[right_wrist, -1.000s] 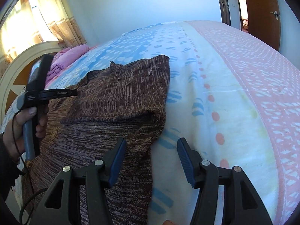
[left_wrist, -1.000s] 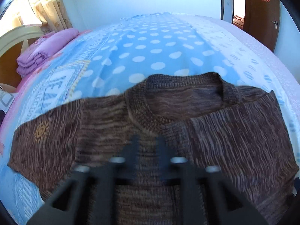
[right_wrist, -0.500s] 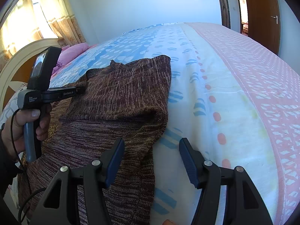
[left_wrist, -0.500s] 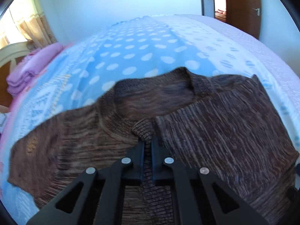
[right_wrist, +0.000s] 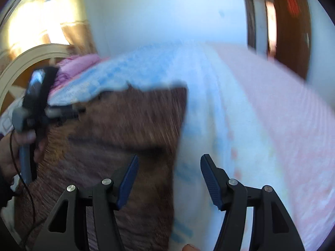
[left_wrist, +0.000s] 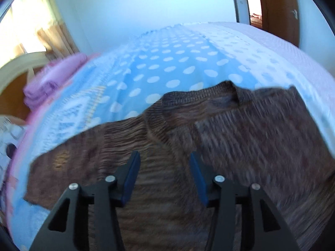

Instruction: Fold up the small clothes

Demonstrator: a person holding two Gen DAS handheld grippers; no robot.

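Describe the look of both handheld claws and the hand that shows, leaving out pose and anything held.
Left claw and right claw: black angular frames with triangular cut-outs, silver round screw heads and dark blue ribbed pads. Seen from the right wrist, the left tool has a black upright body over a grey-blue handle; a thin dark cable hangs below. The hand wears a dark sleeve.

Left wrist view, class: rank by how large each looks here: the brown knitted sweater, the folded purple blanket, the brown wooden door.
1. Brown knitted sweater, easily largest, though nearest the camera.
2. Folded purple blanket and brown wooden door: they look alike, and the door is farther off and partly cropped, so unranked.
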